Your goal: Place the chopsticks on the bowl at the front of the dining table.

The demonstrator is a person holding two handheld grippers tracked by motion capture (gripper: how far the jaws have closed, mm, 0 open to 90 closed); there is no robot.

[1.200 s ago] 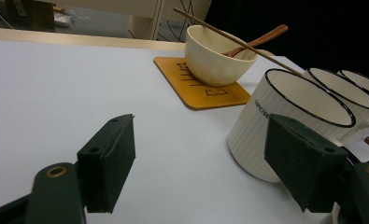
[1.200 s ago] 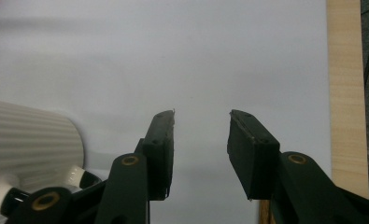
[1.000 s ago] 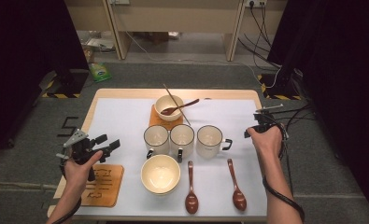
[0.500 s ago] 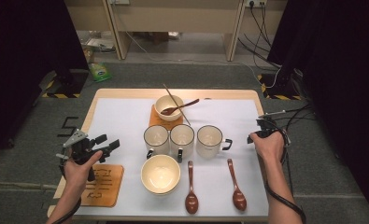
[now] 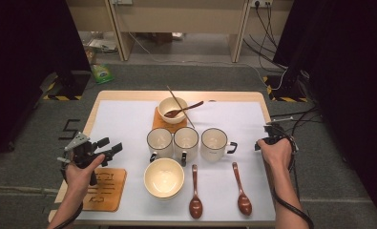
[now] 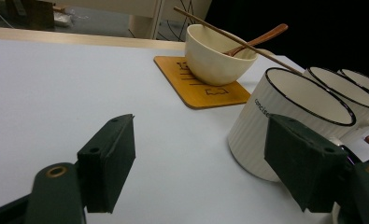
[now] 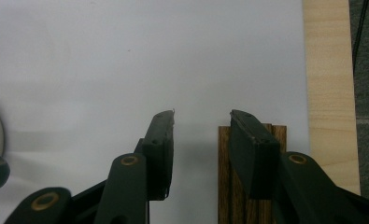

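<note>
Hovering both grippers, empty, at opposite sides of the table

You kept the left gripper [image 5: 109, 145] low with its jaws spread wide and nothing between them, aimed at the nearest mug [image 6: 285, 116], which looked like a line-up for a grasp. The right gripper [image 7: 202, 116] pointed straight down with its jaws parted and holding nothing, poised over a dark wooden strip [image 7: 226, 196] just beside the table's pale edge [image 7: 329, 93]. The high view gave you the layout: three mugs in a row at the table's middle, and your right hand [image 5: 273, 151] covering that strip. The left gripper view added the mug's ribbed wall and lettering, with the bowl [image 6: 217, 56] behind it on its coaster.
</note>
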